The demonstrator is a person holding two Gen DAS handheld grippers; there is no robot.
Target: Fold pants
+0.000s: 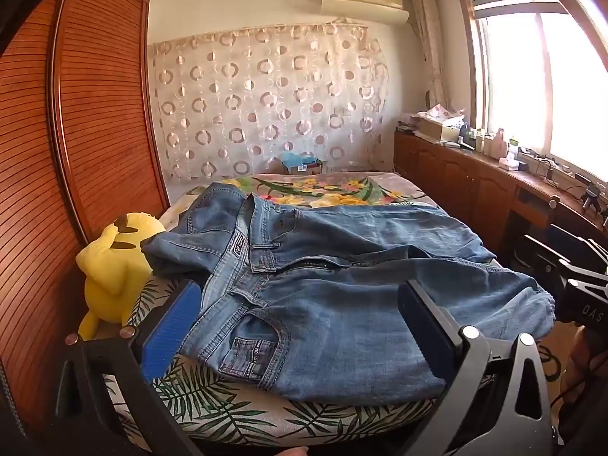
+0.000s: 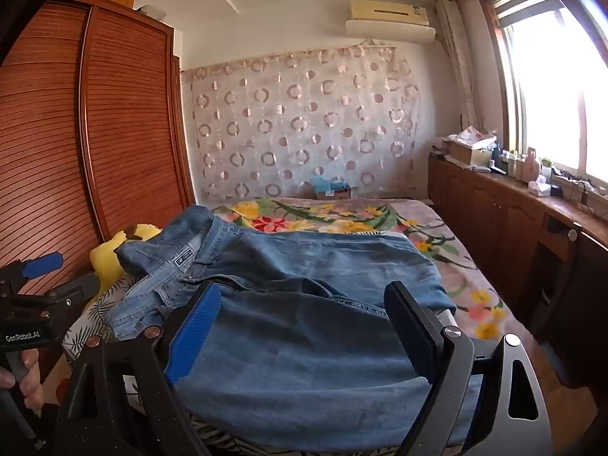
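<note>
Pants [image 1: 342,304]: blue jeans lying unfolded and rumpled across the near end of the bed, waistband to the left, legs running to the right; fly unzipped, front pocket facing up at the near left.
Bed [image 1: 235,410]: leaf-print cover under the jeans at the near edge, flowered blanket [image 1: 334,190] spread over the far half.
Left tongs [image 1: 300,326]: both fingers spread wide, holding nothing; they hover over the near waistband and pocket part of the jeans, the blue pad at the left edge of the cloth.
Right tongs [image 2: 304,334]: both fingers spread wide, holding nothing; they hover over a jeans leg at the near right of the bed.
Hand [image 2: 26,376]: seen from the right wrist camera at the near left, wrapped round the grip of the left tool.
Yellow plush toy [image 1: 114,269]: on the left edge of the bed, touching the waistband end of the jeans, beside the wardrobe.
Wardrobe [image 1: 87,114]: slatted brown doors along the left side.
Cabinet [image 1: 475,174]: low wooden run under the window on the right, cluttered on top.
</note>
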